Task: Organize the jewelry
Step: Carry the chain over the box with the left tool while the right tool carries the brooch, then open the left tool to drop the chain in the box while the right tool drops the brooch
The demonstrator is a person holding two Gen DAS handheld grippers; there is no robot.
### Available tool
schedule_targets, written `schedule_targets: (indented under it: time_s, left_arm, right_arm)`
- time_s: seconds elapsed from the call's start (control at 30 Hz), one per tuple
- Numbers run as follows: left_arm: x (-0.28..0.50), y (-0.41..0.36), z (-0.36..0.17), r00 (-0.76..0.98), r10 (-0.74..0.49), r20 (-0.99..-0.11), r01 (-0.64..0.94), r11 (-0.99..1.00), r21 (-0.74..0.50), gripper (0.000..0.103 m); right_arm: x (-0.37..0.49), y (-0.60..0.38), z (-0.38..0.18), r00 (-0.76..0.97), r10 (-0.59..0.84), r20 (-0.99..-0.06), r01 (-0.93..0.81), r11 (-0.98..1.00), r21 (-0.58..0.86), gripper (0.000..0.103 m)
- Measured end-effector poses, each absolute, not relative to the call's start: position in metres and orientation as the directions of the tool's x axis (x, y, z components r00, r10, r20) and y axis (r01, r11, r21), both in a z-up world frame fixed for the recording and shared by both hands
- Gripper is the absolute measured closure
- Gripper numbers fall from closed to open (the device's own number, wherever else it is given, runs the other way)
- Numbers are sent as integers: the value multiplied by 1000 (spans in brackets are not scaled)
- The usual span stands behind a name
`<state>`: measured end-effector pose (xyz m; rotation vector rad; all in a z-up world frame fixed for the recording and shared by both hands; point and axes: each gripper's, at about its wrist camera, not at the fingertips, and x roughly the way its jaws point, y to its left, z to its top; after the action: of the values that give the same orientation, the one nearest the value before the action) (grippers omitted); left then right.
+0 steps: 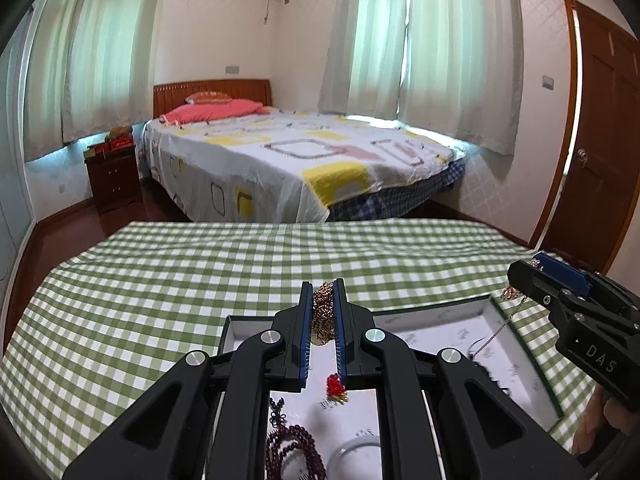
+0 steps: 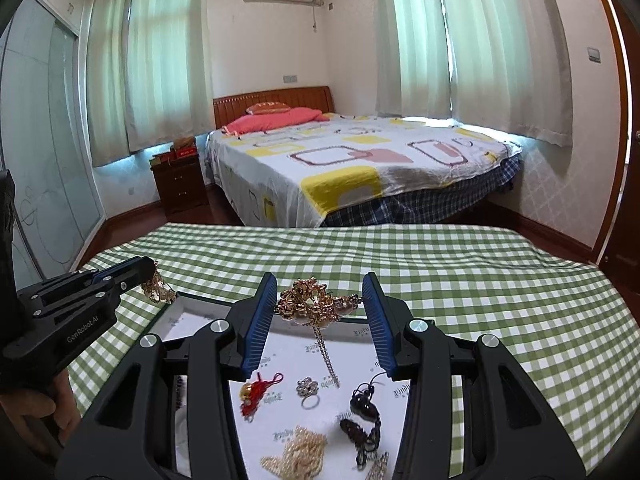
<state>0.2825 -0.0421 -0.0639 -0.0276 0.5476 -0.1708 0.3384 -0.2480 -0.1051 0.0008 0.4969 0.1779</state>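
Currently my left gripper [image 1: 324, 316] is closed as far as it goes, its blue pads [image 1: 307, 332] pinching a bunched gold chain [image 1: 323, 314] that hangs between them above the left tray [image 1: 236, 330]. My right gripper [image 2: 320, 308] stands partly open, its pads [image 2: 258, 320] bearing on either side of a gold pearl brooch cluster [image 2: 316, 304], from which a thin chain [image 2: 326, 350] trails down toward the right tray [image 2: 280, 360].

Handling, as a judgement: both pieces are light, limp and slippery. The links offer no stiffness, so a pinch on the bunched mass holds better than a pinch on a single strand. The cluster is irregular and fragile at its pearl settings; grip across the widest metal part. Loose tails can snag on tray walls.

Appearance: the chain is fine, coppery gold, gathered into a dense knot. The cluster shows rose-gold metalwork with pale pearls.

Below, the white-lined trays rest on the green checked cloth [image 2: 480, 280]. One holds dark red beads [image 1: 296, 448] and a red tassel charm [image 1: 335, 387]. The other holds a flower ring [image 2: 308, 392], a pearl strand pile [image 2: 300, 452] and a black cord pendant [image 2: 362, 408].
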Motion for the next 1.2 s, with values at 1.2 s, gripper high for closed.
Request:
schedule_targets:
  time_s: [1.2]
  left_arm:
    - [344, -33, -137, 589, -103, -802, 77, 994, -72, 60]
  right_arm:
    - [410, -247, -182, 616, 178, -767, -130, 984, 124, 50]
